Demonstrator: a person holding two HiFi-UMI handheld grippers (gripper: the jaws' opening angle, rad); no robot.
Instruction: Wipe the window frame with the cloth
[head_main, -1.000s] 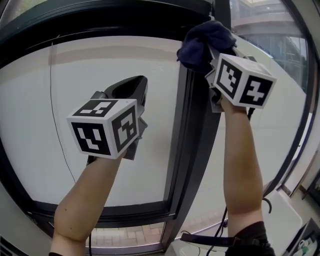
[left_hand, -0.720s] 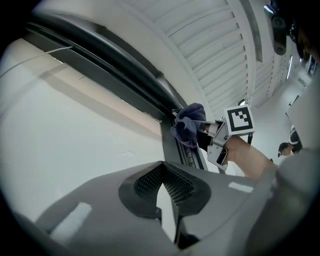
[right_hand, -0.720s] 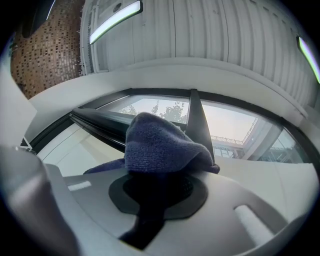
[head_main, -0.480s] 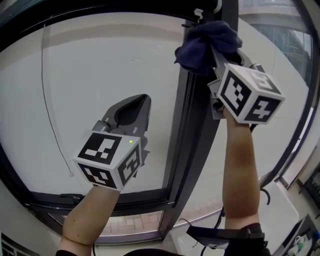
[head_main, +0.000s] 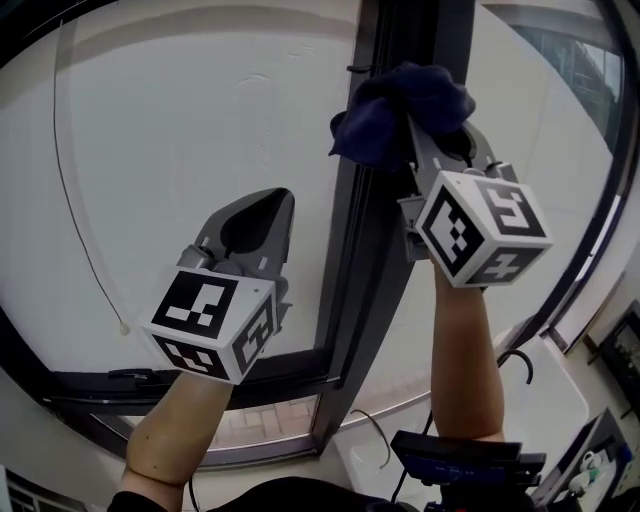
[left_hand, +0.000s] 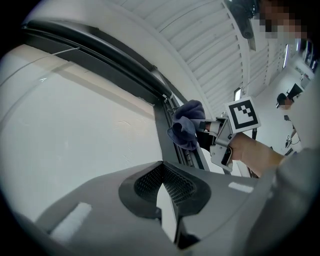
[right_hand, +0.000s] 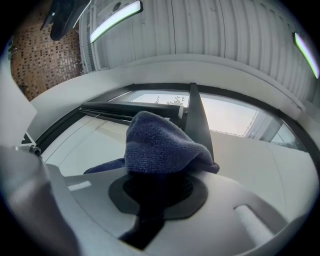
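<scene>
Reaching up high with the right gripper, pinching a soft, fuzzy blue cloth at the dark, smooth window frame. Holding the left gripper lower, jaws pressed together, empty.

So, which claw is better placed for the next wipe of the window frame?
Right. The right claw is shut on the blue cloth, up at the dark frame bar. The left claw is shut, empty, facing the pane.

Nubbly dark-blue cloth, smooth matt dark metal window frame, matt grey plastic fingers, rough meshed pads
</scene>
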